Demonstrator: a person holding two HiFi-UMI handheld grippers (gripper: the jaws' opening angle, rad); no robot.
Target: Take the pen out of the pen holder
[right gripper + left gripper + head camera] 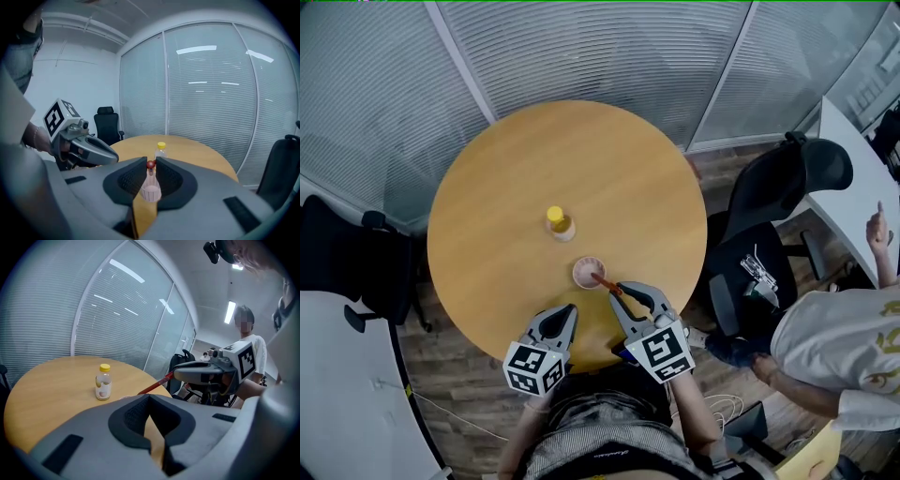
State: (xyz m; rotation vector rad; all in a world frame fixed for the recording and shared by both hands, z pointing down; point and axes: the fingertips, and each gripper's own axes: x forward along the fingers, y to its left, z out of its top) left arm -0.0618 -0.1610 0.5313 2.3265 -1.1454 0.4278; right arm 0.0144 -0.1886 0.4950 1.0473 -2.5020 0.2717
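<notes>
Clamping the red pen [602,279] near its top, the right hand-held gripper [617,290] holds it tilted in the pink pen holder [586,273] on the round counter [506,187]. The left hand-held gripper [571,310] hovers just beside, jaws together and empty.

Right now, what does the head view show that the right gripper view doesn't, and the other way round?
Only the head view: the whole round table from above, the wooden floor, a person in a white shirt beside it, and the right gripper seen from outside. Only the right gripper view: the white wall, the ceiling, and a close look at its jaws pinching the red pen. Both: the table, yellow-capped bottle, pink pen holder, pen and left gripper.
</notes>
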